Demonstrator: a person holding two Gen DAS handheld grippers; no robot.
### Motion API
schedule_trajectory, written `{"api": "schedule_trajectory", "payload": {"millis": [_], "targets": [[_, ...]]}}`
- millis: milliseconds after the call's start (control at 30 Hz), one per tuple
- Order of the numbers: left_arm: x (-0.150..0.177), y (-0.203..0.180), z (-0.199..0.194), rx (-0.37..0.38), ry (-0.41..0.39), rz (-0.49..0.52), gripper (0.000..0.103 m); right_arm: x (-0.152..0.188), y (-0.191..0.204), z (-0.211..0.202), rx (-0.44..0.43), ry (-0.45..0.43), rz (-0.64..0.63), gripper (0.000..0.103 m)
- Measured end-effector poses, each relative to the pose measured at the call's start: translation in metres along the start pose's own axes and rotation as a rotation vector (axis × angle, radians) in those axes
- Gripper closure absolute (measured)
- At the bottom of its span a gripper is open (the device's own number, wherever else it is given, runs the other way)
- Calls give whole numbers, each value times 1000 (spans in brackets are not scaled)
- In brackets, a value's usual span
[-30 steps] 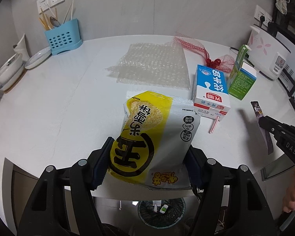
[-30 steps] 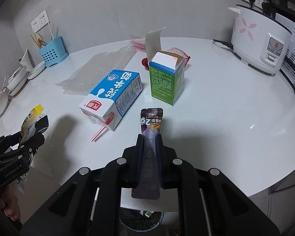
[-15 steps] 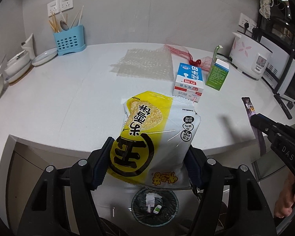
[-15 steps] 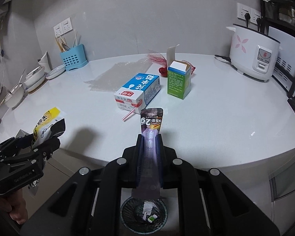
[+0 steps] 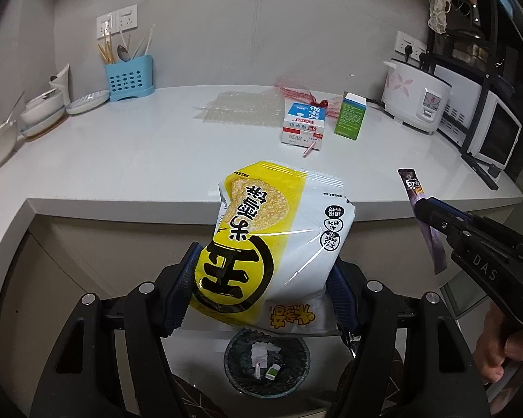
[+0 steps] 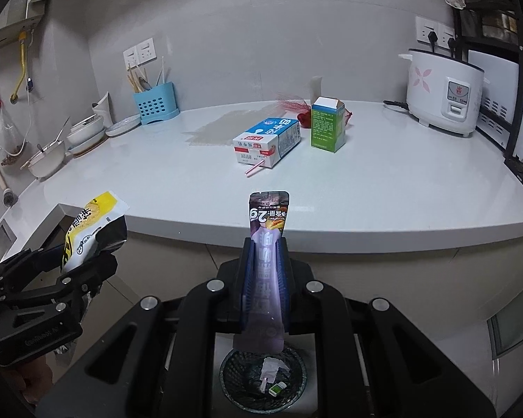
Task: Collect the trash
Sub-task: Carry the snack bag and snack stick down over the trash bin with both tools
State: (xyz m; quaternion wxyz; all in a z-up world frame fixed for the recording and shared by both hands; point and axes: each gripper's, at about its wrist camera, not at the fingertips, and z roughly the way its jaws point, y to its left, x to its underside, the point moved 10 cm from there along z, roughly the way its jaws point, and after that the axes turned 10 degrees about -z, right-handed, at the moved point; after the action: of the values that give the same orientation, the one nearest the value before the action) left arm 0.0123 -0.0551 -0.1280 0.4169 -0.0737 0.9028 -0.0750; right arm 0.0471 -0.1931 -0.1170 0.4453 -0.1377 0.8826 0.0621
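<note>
Both grippers have pulled back off the counter (image 5: 129, 160) since a sec ago, now out past its front edge, above the floor w/ the mesh trash bin (image 6: 263, 379) below. Left gripper (image 5: 265, 289) stands fairly wide, pads clamped on both sides of the yellow-white snack bag (image 5: 275, 240), which sticks up between them. Right gripper (image 6: 265, 289) is nearly shut, pinching the purple sachet (image 6: 269, 216) upright. Bin already holds a few scraps. On the counter, well apart from both: milk carton (image 6: 266, 141) lying on its side w/ pink straw (image 6: 254, 168), green box (image 6: 327, 127) upright, red net (image 5: 296, 92), bubble wrap (image 5: 240, 109). Rice cooker (image 6: 442, 94) far right.
</note>
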Motion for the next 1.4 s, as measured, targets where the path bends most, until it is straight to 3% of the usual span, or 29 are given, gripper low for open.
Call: {"api": "schedule_trajectory", "payload": {"millis": [167, 333, 700, 900, 1400], "targets": [[22, 1, -7, 12, -36, 11, 37, 25, 10, -6, 0, -22, -2, 91], [50, 11, 0, 6, -15, -4, 37, 53, 17, -9, -21, -36, 14, 91], [109, 31, 36, 19, 13, -14, 37, 113, 19, 5, 18, -34, -11, 91], [143, 37, 74, 39, 55, -15, 37, 150, 24, 39, 17, -6, -29, 91], [224, 44, 179, 64, 154, -19, 38, 255, 30, 140, -6, 166, -6, 91]]}}
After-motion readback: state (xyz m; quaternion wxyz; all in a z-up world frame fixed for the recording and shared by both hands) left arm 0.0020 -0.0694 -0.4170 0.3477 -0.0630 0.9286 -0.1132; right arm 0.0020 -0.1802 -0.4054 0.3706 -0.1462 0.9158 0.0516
